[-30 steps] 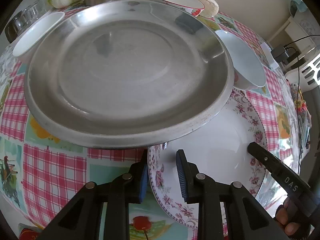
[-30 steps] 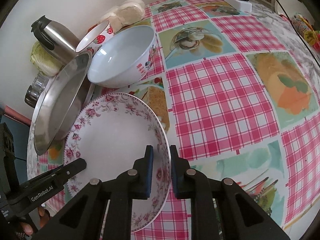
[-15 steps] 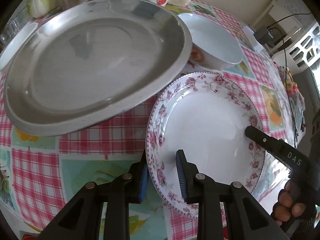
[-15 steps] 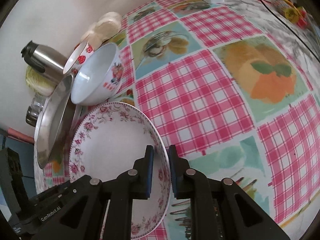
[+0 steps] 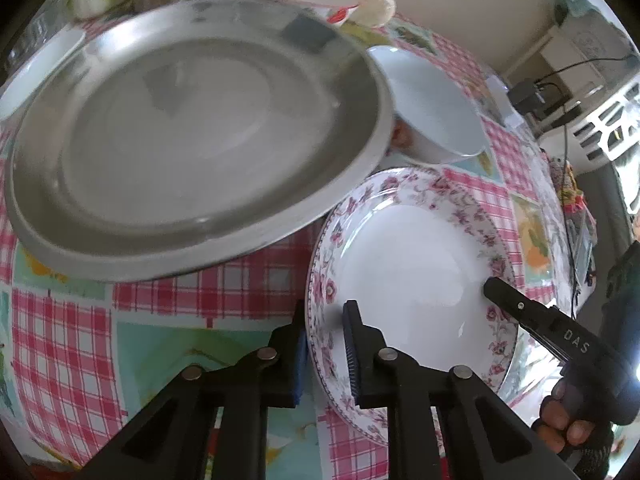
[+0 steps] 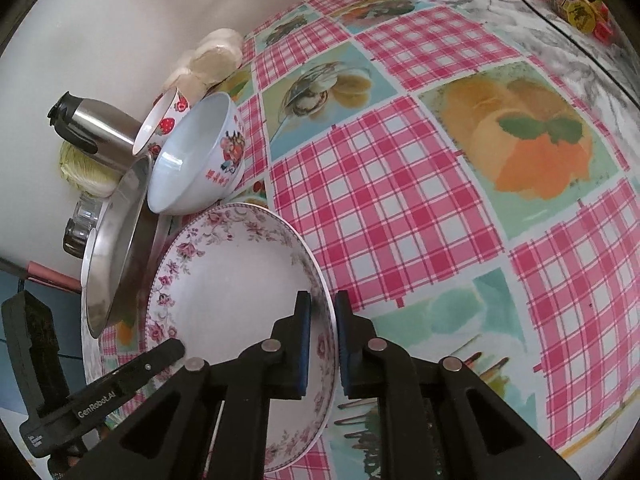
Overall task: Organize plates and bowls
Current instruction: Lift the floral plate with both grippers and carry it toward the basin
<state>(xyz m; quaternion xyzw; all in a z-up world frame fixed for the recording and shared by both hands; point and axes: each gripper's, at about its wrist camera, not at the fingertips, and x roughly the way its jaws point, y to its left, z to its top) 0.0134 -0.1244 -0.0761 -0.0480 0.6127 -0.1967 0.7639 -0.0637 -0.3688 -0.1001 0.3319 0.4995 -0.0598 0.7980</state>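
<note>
A white plate with a pink flower rim is held above the checked tablecloth by both grippers. My left gripper is shut on its near left rim. My right gripper is shut on the opposite rim of the same plate. A large steel plate lies to the left, its edge over the flowered plate's far rim; it also shows in the right wrist view. A white bowl with a flower print stands behind the plates and shows in the left wrist view.
A strawberry-print bowl, a steel flask, a cabbage and a glass jar stand by the wall. Another white bowl sits at far left. A charger and cable lie at the right.
The flowered plate, held by both grippers, has moved closer to the steel plate, so its far rim now sits under the steel plate's edge. Both grippers stay shut on it.
</note>
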